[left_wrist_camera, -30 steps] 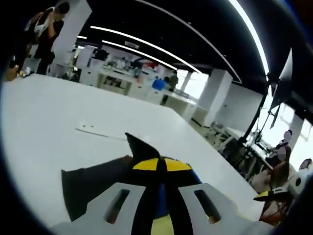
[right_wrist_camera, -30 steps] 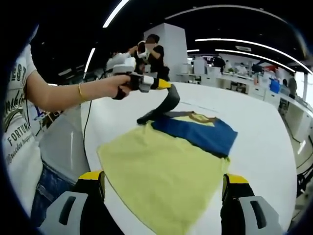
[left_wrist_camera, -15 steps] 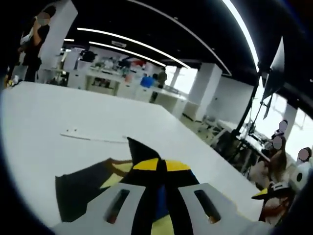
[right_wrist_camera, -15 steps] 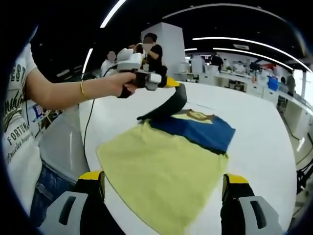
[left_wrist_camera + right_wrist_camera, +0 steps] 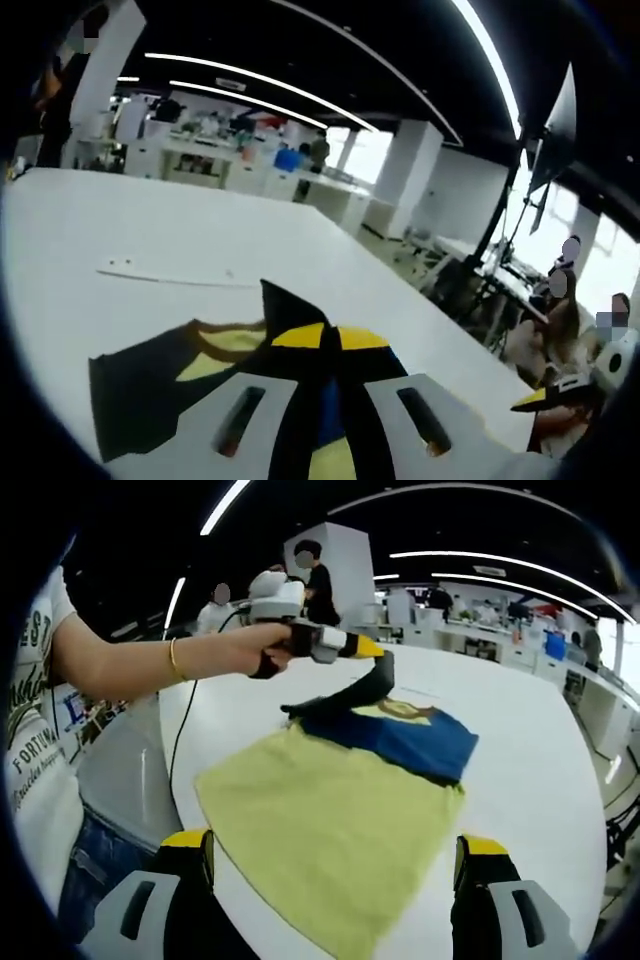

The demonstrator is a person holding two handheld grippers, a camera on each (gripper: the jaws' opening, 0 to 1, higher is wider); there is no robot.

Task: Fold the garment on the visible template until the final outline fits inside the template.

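Garment (image 5: 350,800): yellow body with a blue upper band, lying on the white table (image 5: 540,770), spread flat save for one dark sleeve (image 5: 365,692). The sleeve is being held up off the cloth, its lower end trailing to the garment's near-left shoulder.

Left gripper (image 5: 372,648): jaws are pressing together on the dark sleeve; in the left gripper view the dark fabric (image 5: 160,385) is bunching between the yellow tips (image 5: 330,337). Compared with a second ago it is carrying the sleeve further right, over the blue band, and slightly higher.

Right gripper (image 5: 335,855): jaws are standing wide apart, holding nothing, hovering at the garment's near hem; position is matching the earlier frames.

Person's hand (image 5: 262,652): gripping the left gripper's handle.

Thin pale strip (image 5: 170,279): lying on the table beyond the garment; whether it marks the template cannot be told.
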